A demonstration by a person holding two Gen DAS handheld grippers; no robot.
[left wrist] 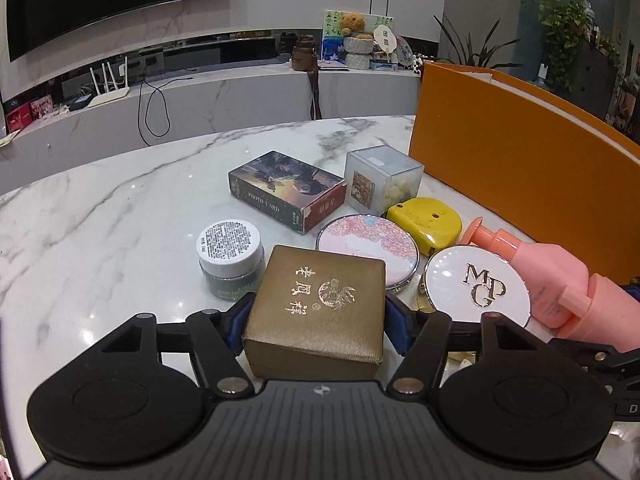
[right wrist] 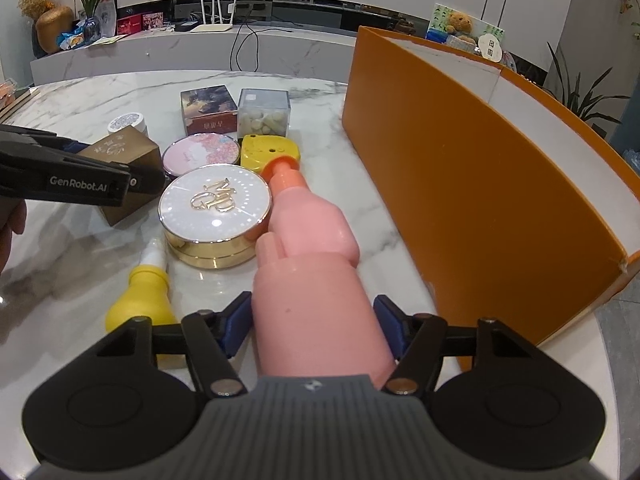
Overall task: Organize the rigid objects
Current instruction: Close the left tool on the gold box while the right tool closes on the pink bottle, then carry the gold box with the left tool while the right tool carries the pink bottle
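My left gripper (left wrist: 316,312) is shut on a gold-brown gift box (left wrist: 316,304) with silver characters, its blue pads (left wrist: 240,320) against both sides. In the right wrist view, my right gripper (right wrist: 314,316) is shut on the body of a pink pump bottle (right wrist: 312,240) lying with its orange nozzle pointing away. Beside the bottle lies a white and gold compact (right wrist: 216,204). Behind it are a floral pink compact (right wrist: 202,154), a yellow tape measure (right wrist: 268,150), a photo-card box (left wrist: 286,190), a clear cube box (left wrist: 382,178) and a white-lidded jar (left wrist: 230,252).
A large open orange box (right wrist: 480,184) stands on the right side of the marble table (left wrist: 120,208). A small yellow bottle (right wrist: 140,296) lies near my right gripper's left finger. The left gripper's arm (right wrist: 80,176) reaches in from the left. A low cabinet with clutter runs behind.
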